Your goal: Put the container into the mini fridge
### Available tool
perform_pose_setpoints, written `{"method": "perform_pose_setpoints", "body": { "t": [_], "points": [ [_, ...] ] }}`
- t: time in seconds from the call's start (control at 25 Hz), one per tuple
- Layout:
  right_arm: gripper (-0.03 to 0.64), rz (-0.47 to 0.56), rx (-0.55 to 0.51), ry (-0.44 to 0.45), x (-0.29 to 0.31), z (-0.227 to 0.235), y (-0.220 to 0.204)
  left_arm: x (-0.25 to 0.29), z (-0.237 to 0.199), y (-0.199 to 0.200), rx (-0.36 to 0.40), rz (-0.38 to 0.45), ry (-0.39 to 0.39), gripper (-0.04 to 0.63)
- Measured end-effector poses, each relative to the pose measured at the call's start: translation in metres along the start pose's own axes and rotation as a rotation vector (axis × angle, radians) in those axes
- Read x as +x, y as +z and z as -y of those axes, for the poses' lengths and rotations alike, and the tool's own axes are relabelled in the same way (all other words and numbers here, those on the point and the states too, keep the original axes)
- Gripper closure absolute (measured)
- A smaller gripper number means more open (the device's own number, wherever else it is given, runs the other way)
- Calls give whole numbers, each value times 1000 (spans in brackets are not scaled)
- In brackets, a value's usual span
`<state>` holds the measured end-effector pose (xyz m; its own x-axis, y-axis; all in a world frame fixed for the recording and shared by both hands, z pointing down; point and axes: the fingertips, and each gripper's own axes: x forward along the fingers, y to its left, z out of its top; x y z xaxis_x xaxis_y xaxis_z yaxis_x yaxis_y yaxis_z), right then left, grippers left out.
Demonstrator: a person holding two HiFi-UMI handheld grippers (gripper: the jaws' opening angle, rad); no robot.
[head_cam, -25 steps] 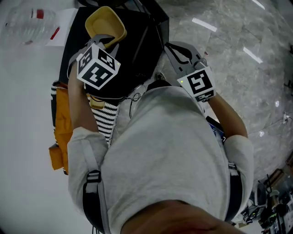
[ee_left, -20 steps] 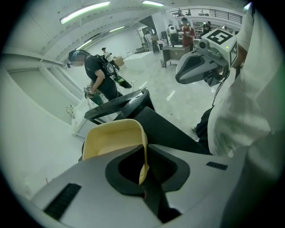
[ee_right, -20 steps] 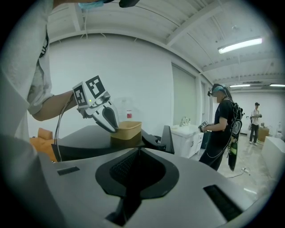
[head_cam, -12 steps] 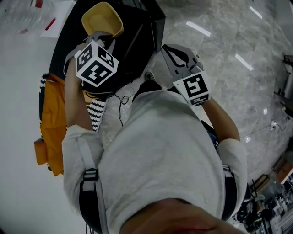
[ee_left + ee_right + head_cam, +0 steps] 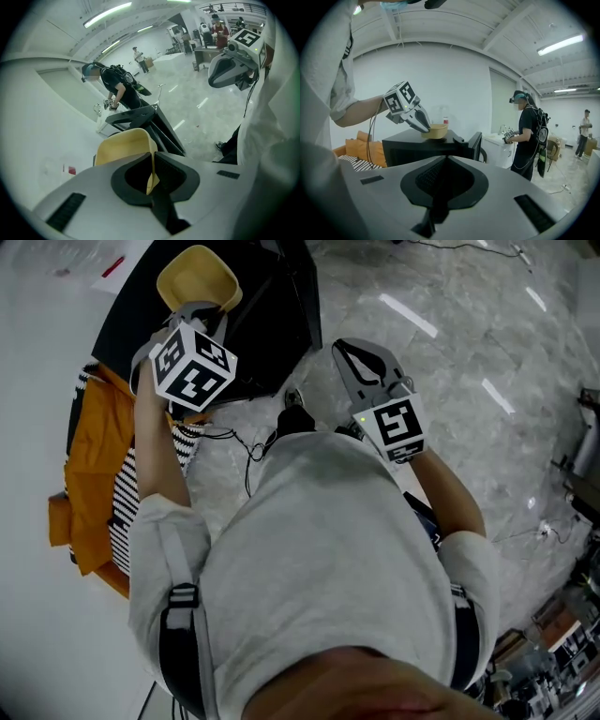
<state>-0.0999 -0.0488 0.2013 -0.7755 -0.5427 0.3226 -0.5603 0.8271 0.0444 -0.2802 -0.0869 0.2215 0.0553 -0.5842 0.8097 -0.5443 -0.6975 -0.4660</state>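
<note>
Left hand-held gripper (image 5: 208, 315) had just clamped the container (image 5: 192, 277) at eleven o'clock over the fridge (image 5: 272, 306), right hand-held gripper (image 5: 345, 351) shut, empty, stowing still to come.

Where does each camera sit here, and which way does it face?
Head view: on the person's head, facing steeply down; torso, both arms, left gripper, right gripper show.
Left gripper view: on that gripper, along jaws that have just closed on the yellow container's rim; shirt at right.
Right gripper view: on that gripper, along shut, empty jaws toward the mini fridge; left forearm shows.
Shared: all three show container and fridge.
</note>
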Motion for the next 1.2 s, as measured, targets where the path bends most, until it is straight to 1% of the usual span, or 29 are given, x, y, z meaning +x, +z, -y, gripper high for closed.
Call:
{"method": "perform_pose_setpoints", "body": {
  "t": [0.12, 0.24, 0.56, 0.84, 0.96, 1.04, 1.2],
  "points": [
    [577, 6, -6, 26, -9, 0, -4, -7, 11, 9, -13, 16, 37, 563],
    [577, 15, -18, 48, -20, 0, -6, -11, 27, 19, -4, 16, 52, 563],
    [577, 35, -36, 96, -50, 8, -17, -16, 64, 51, -17, 12, 107, 563],
    [577, 83, -58, 84, -80, 21, -26, -13, 84, 80, -22, 16, 171, 563],
    [577, 96, -78, 86, -94, 25, -30, -16, 94, 93, -3, 18, 204, 563],
    [577, 105, -90, 86, -102, 29, -33, -18, 101, 99, 6, 15, 216, 563],
    [577, 114, -85, 61, -115, 38, -42, -16, 119, 105, -4, 14, 227, 563]
  ]
}}
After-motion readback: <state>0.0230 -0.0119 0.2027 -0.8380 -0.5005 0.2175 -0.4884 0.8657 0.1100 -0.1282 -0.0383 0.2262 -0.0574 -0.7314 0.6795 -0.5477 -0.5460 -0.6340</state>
